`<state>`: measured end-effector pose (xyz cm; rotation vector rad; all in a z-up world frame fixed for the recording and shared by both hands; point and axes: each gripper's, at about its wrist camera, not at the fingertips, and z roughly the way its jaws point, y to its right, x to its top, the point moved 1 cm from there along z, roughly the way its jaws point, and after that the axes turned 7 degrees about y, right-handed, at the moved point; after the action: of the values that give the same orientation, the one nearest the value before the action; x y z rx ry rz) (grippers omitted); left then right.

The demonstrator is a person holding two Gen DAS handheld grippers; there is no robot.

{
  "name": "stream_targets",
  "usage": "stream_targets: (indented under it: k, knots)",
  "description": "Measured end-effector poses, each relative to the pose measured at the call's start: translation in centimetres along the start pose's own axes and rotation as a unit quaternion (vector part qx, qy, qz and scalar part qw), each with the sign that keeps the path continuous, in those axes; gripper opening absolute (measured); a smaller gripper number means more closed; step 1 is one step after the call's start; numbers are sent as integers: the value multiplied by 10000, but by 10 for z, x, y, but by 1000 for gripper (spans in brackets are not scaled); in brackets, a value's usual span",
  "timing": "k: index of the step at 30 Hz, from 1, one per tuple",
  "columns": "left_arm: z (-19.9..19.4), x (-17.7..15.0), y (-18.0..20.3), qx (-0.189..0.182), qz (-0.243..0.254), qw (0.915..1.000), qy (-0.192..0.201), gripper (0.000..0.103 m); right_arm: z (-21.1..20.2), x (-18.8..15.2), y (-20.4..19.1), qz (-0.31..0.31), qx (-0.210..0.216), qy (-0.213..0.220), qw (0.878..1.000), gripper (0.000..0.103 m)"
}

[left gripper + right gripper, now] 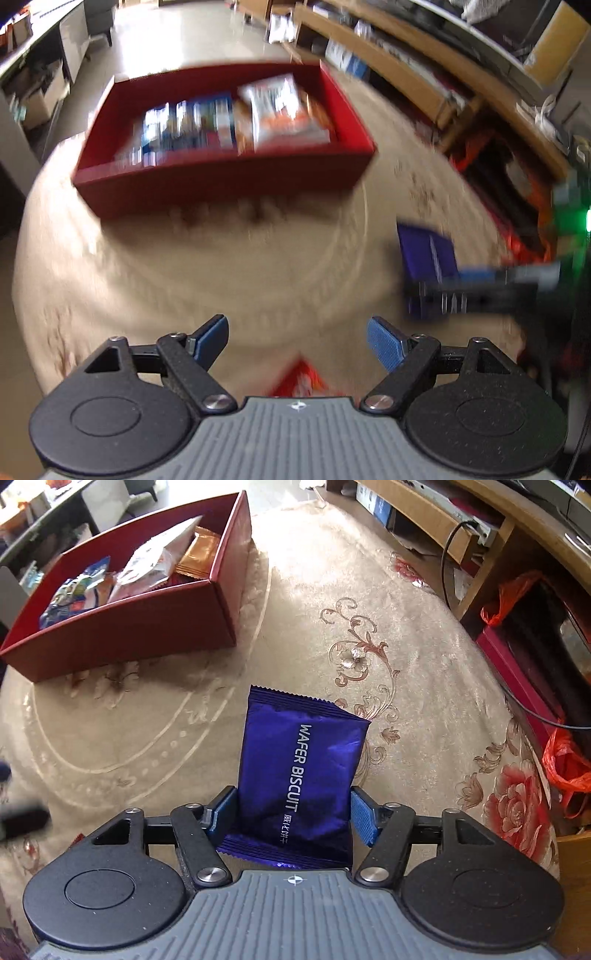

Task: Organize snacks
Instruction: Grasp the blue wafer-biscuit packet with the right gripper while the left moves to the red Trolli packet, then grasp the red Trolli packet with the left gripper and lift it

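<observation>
Left wrist view: the whole picture is smeared by blur. The left gripper point(297, 341) points down at a beige floral cloth point(207, 266), its blue pads point(384, 341) standing well apart with nothing between them. Just under the gap a red wrapper point(301, 380) peeks out above the gripper body, too blurred to read. Farther up sits the red box point(221, 181), and from here its full near wall and both front corners show, with blue packets on its left half and a white-and-orange packet point(284, 114) on its right. At the right edge the purple pack point(428, 254) appears with the right gripper point(476, 291) as a dark smear over its lower end. Bare cloth lies between the pads and the box.

Right wrist view: sharp. The purple pack point(299, 768), lettered WAFER BISCUIT, lies lengthwise between the right gripper's point(293, 812) pads, its lower end back by the gripper body, its crimped top reaching out over the cloth point(369, 590). Both pads lie against the pack's sides, so the jaws look closed on it. The box point(122, 631) sits well apart at upper left, only its near right corner full in sight, packets piled inside. Open cloth runs between pack and box. Right of the cloth's edge are wooden shelves point(480, 546) and orange bags point(565, 764)
</observation>
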<state>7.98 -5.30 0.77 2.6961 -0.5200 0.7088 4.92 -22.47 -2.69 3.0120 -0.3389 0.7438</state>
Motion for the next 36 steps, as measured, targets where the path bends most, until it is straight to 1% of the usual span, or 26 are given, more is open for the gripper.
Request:
stream_targets:
  k: [3,7,9,11,13,16,18,20,23,25,27,28,30,31,32,36]
  knots:
    - [-2,-31,-3,13,-541,9979,-346,79,-6,1,-2,-39,223,72,9997,71]
    - [-4,-62,-1,-196,-1183,9908,-622,78,-11,9,-2,-103,504,229,9984,71]
    - [5,-65,2,-206,-1330,9883,-721,78,-15,11,-2,-158,590,273,9978,71]
    - [15,-64,5,-26,-1367,9872,-819,78,-19,12,-1,-144,658,313,9972,71]
    - [24,-62,6,144,-1441,9861,-811,78,-24,12,2,-148,689,376,9968,71]
    - [34,-54,11,463,-1350,9869,-757,78,-29,13,8,-152,658,454,9967,71]
    - [39,-46,19,635,-1104,9896,-672,78,-30,15,12,-98,686,467,9965,70]
    - [41,-41,26,872,-878,9904,-615,78,-31,16,14,-69,737,480,9961,63]
    - [35,-42,29,772,-740,9925,-587,78,-32,15,13,-95,837,466,9954,63]
    - [31,-46,27,772,-741,9923,-620,78,-29,14,11,-190,829,377,9957,63]
    - [29,-53,27,658,-743,9927,-683,79,-23,11,9,-328,797,241,9960,63]
    - [30,-56,29,662,-679,9930,-698,79,-21,9,8,-385,738,197,9963,64]
    - [32,-61,32,841,-492,9929,-675,79,-17,6,6,-467,643,124,9968,69]
    - [35,-62,33,886,-439,9928,-670,83,-16,4,7,-517,637,74,9966,72]
    - [34,-63,35,857,-403,9936,-623,84,-14,2,7,-534,637,36,9965,75]
    - [34,-69,42,930,-146,9941,-543,85,-7,-2,3,-660,685,-69,9954,81]
